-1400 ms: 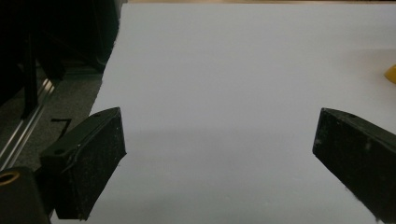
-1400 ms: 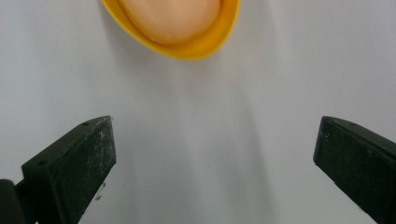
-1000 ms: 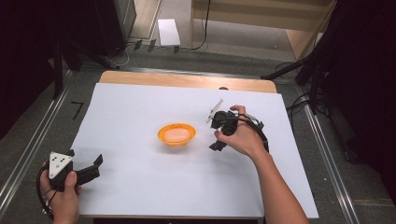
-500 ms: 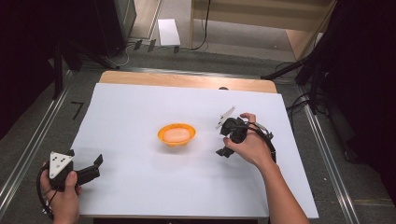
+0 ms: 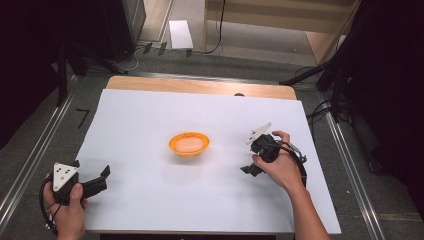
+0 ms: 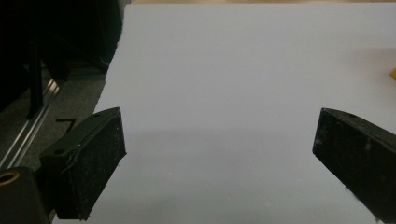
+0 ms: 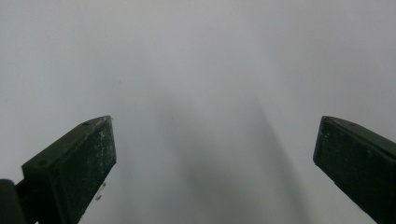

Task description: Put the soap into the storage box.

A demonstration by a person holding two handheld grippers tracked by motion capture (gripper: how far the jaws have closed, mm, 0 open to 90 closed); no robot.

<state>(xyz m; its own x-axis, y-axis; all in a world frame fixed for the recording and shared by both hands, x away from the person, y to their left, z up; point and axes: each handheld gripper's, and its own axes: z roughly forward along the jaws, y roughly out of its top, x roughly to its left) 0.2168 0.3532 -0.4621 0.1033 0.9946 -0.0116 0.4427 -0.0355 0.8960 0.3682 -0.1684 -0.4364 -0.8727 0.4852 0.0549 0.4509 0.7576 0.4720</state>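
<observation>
On the white sheet (image 5: pixel 150 130) covering the table, an orange bowl (image 5: pixel 189 144) sits near the centre, upright, with a pale filling that cannot be identified. Since a second ago the right gripper (image 5: pixel 250 169) has drawn back from just beside the bowl toward the right edge of the sheet and now stands well apart from it, carrying nothing. The bowl has not shifted. Judgement: the work at the bowl appears finished or paused, and the right hand (image 5: pixel 280 167) is withdrawing rather than reaching. The left gripper (image 5: pixel 102 177) has stayed at the near left corner, held in the left hand (image 5: pixel 67 207), well apart from the bowl.

Both sets of tongs stand spread wide, with bare sheet between them. The left gripper view confirms this for the left gripper (image 6: pixel 219 154) and also catches an orange sliver of the bowl (image 6: pixel 393 73) at its right edge. The right gripper view shows the right gripper (image 7: pixel 217 154) pointed at blank sheet (image 7: pixel 196 70) alone. The high view gives what neither gripper view can: the spacing of both grippers from the bowl.
</observation>
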